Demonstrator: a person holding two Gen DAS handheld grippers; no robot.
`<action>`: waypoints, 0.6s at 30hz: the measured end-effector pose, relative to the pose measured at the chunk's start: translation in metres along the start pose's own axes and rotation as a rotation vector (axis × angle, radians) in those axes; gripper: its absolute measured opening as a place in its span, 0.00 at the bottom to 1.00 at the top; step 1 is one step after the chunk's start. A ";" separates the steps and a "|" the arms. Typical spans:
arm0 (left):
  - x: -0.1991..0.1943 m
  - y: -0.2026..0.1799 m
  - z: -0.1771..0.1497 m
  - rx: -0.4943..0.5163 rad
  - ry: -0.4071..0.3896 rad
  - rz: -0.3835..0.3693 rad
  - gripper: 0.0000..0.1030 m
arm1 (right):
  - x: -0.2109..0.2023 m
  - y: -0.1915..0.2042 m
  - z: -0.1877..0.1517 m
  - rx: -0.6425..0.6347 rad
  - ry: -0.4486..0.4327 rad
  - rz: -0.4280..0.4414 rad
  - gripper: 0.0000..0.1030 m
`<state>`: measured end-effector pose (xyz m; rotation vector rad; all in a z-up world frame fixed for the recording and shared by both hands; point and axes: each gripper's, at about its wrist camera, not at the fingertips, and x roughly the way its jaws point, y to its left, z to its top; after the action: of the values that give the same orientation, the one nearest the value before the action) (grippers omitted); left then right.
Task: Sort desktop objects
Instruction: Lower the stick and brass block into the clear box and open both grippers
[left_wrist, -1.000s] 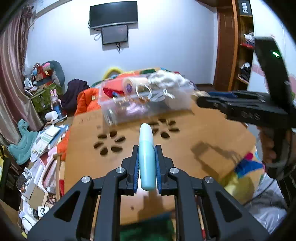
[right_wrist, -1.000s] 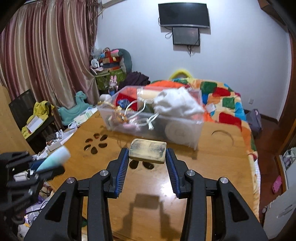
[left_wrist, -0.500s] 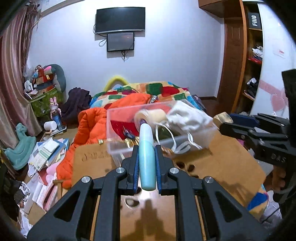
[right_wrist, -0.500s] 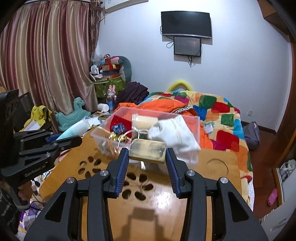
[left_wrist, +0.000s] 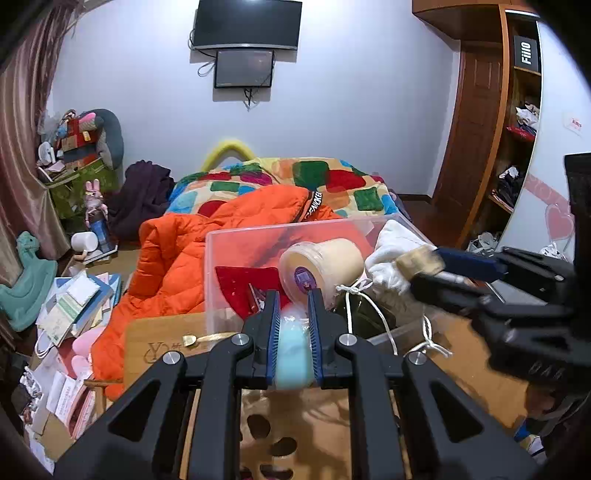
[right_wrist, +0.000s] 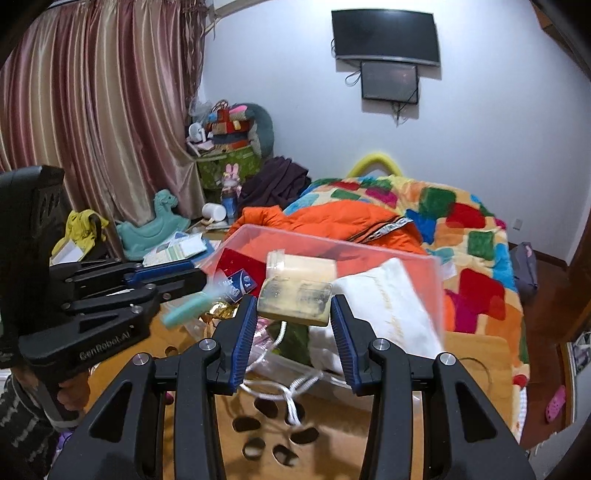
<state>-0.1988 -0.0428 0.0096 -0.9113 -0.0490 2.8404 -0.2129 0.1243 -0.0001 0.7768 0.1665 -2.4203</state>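
Note:
My left gripper (left_wrist: 291, 325) is shut on a light blue tube (left_wrist: 291, 354), its tip at the near wall of the clear plastic bin (left_wrist: 236, 236). My right gripper (right_wrist: 293, 314) is shut on a worn yellowish block (right_wrist: 293, 301), held over the bin (right_wrist: 332, 247). The bin holds a cream jar (left_wrist: 321, 264), a white cloth bag (right_wrist: 384, 310), red items and white cord (left_wrist: 369, 306). The right gripper shows in the left wrist view (left_wrist: 428, 269); the left gripper with the tube shows in the right wrist view (right_wrist: 184, 291).
The bin stands on a wooden table (right_wrist: 476, 354) with flower-shaped cut-outs (right_wrist: 273, 439). An orange jacket (left_wrist: 173, 254) and a patchwork quilt (right_wrist: 469, 229) lie behind it. Papers and toys (left_wrist: 70, 306) clutter the floor at left.
Both grippers have moved forward toward the bin with their objects. The tube's tip now reaches the bin's near wall and the block hangs over its contents.

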 end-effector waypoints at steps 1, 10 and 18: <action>0.003 -0.001 0.000 0.004 0.002 0.000 0.14 | 0.006 0.000 0.000 -0.004 0.009 0.006 0.36; 0.012 0.011 0.005 -0.029 0.002 -0.037 0.14 | 0.040 0.011 -0.002 -0.038 0.062 0.045 0.37; 0.005 0.021 0.008 -0.089 0.028 -0.105 0.28 | 0.025 0.018 -0.004 -0.091 0.009 0.005 0.62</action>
<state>-0.2107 -0.0626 0.0112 -0.9368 -0.2154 2.7470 -0.2173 0.0977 -0.0163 0.7456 0.2761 -2.3873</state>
